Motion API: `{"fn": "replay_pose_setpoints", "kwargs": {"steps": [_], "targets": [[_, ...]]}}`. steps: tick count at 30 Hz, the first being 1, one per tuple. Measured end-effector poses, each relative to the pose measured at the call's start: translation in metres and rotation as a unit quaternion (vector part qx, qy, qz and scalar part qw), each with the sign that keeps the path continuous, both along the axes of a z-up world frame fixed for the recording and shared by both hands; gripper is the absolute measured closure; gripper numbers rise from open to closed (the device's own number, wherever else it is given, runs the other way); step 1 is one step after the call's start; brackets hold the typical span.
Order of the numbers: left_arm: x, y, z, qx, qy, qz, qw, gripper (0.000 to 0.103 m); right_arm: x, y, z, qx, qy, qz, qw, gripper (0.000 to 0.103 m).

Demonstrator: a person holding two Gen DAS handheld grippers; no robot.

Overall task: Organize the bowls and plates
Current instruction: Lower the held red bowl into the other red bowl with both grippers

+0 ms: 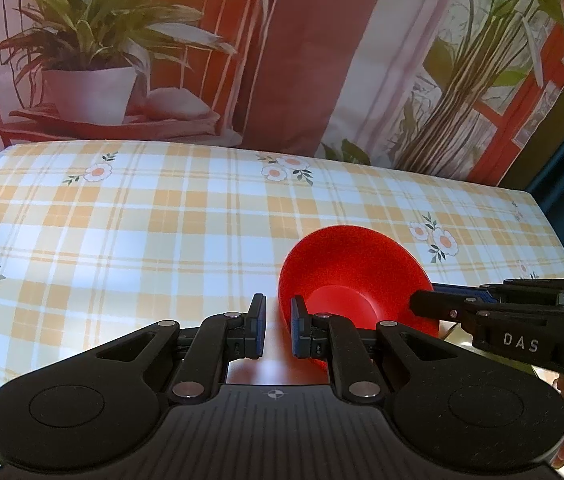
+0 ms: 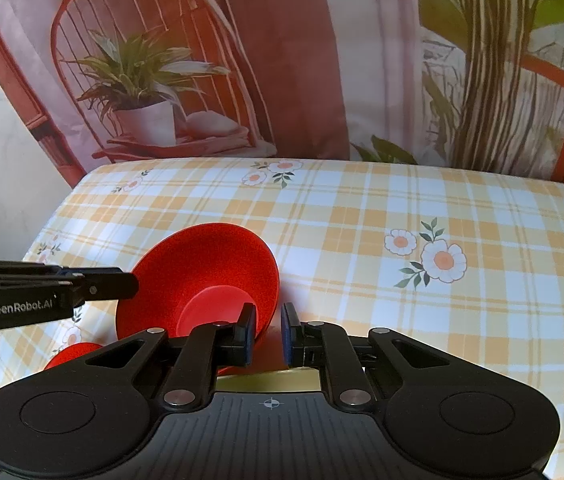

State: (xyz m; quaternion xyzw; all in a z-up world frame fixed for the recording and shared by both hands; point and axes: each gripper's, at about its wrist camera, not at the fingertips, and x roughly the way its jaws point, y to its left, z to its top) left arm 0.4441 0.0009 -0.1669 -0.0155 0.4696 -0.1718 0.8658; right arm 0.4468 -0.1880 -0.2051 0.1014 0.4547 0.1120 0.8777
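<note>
Left gripper point(image 1: 278, 330): jaws stand a narrow gap apart. The red bowl's point(image 1: 346, 272) near rim sits in or just behind that gap; contact with the pads cannot be confirmed from its own camera.

Right gripper point(image 2: 268, 334): jaws likewise a narrow gap apart, with the bowl's rim edge between them. Whether the pads bear on it cannot be told.

Cross-check: each gripper appears side-on in the other's view, at the rim on opposite sides of the bowl; jaw spacing is not readable from there.

Bowl position: tilted steeply, opening facing both cameras, directly ahead of the jaws and between the two grippers. Whether it is lifted or resting on the tablecloth point(image 1: 130, 232) is unclear.

Second red piece point(image 2: 70, 354): low and left of the right jaws, mostly hidden; plate or bowl not determinable.

Handling, judged: looks like thin moulded plastic, so light, stiff and not fragile. The smooth flared wall is likely slippery and may pivot under a one-sided pinch.

Grip point, judged: the rim, one pad inside and one outside, seated deep enough to resist rotation.

Open room: broad bare cloth ahead of and to the outer side of each jaw pair.

Edges: far table edge lies well ahead, against the printed backdrop point(image 1: 302, 60); the left edge is visible beyond the left jaws.

Risk, judged: the two grippers are close together across the bowl and could collide.
</note>
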Motion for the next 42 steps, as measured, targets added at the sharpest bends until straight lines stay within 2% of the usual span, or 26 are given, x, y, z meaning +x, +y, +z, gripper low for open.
{"fn": "replay_pose_setpoints", "kwargs": {"steps": [6,9,21,37,42], "targets": [[-0.004,0.002,-0.004,-0.013,0.009,-0.005,0.9999,0.09,-0.001,-0.009,-0.002,0.038,0.013,-0.019,0.999,0.093],[-0.006,0.004,-0.002,-0.019,0.006,-0.005,0.9998,0.095,-0.002,-0.011,-0.001,0.049,0.015,-0.024,0.998,0.096],[-0.015,0.007,0.022,-0.025,-0.025,0.004,0.9994,0.095,-0.01,-0.006,0.023,0.044,-0.015,-0.02,0.999,0.097],[-0.062,0.024,0.068,-0.006,-0.077,0.009,0.997,0.095,-0.042,0.016,0.061,0.048,-0.05,0.01,0.998,0.096],[-0.078,0.032,0.073,-0.008,-0.079,0.013,0.9967,0.095,-0.056,0.022,0.067,0.049,-0.055,0.022,0.997,0.096]]}}
